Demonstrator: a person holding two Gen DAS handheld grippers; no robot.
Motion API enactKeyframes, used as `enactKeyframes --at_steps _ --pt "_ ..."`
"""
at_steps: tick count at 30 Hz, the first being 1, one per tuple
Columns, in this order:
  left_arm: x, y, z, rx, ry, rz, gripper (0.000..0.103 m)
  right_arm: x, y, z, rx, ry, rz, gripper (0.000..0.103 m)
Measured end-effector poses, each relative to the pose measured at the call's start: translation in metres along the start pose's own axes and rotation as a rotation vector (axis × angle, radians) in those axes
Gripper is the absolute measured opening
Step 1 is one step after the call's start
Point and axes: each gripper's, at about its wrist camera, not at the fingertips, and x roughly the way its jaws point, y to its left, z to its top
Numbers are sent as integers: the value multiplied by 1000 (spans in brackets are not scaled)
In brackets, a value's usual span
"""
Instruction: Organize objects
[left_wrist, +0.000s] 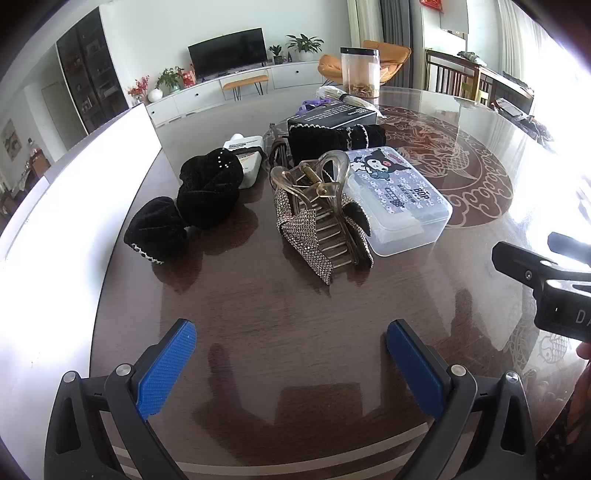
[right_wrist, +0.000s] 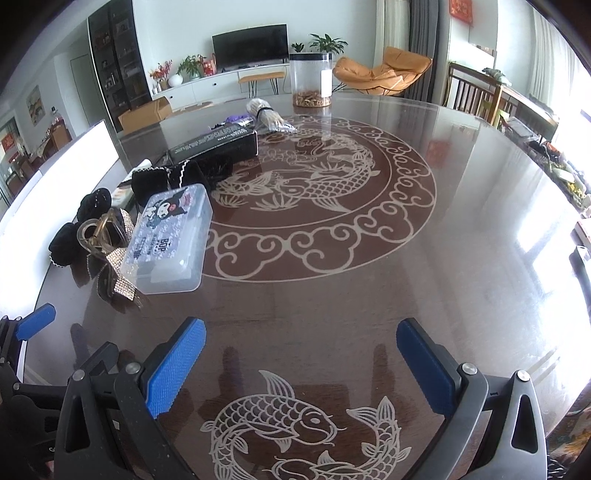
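Note:
A rhinestone hair claw clip (left_wrist: 317, 218) stands on the dark round table (left_wrist: 295, 314), leaning against a clear plastic box (left_wrist: 399, 199) with a cartoon lid. Left of the clip lies a black velvet bow scrunchie (left_wrist: 188, 206). Behind them sit another black velvet piece (left_wrist: 332, 138), a black carton (left_wrist: 332, 116) and a white tube (left_wrist: 247, 155). My left gripper (left_wrist: 291, 343) hovers open in front of the clip with nothing between its blue pads. My right gripper (right_wrist: 301, 343) is open over bare table, right of the clear box (right_wrist: 170, 240) and clip (right_wrist: 107, 240).
A clear jar (right_wrist: 310, 79) with brown contents stands at the table's far edge, near a wrapped bundle (right_wrist: 267, 116). A white panel (left_wrist: 66, 206) runs along the table's left side. The right gripper's body (left_wrist: 546, 284) shows at the right of the left wrist view. Chairs stand behind.

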Motion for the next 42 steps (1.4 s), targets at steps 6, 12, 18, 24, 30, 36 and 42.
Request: enactKeyframes --at_steps 6,12,18,24,30,36,42 --pt "2 3 0 -12 5 -16 103 5 -1 0 5 26 -4 103" --pt "4 4 1 -22 12 -30 103 10 0 -1 8 47 -9 103" --pt "7 7 3 -38 30 -48 103 16 0 -1 4 73 -20 103" --pt "9 9 3 -51 41 -60 103 17 0 -2 8 76 -20 103" --pt "13 14 4 -65 58 -92 103 18 2 -2 -3 81 -31 103" --pt "14 14 5 -44 68 -108 103 20 3 -2 -13 83 -42 103" --pt "14 14 6 -39 79 -111 103 20 3 -3 -15 82 -43 103"
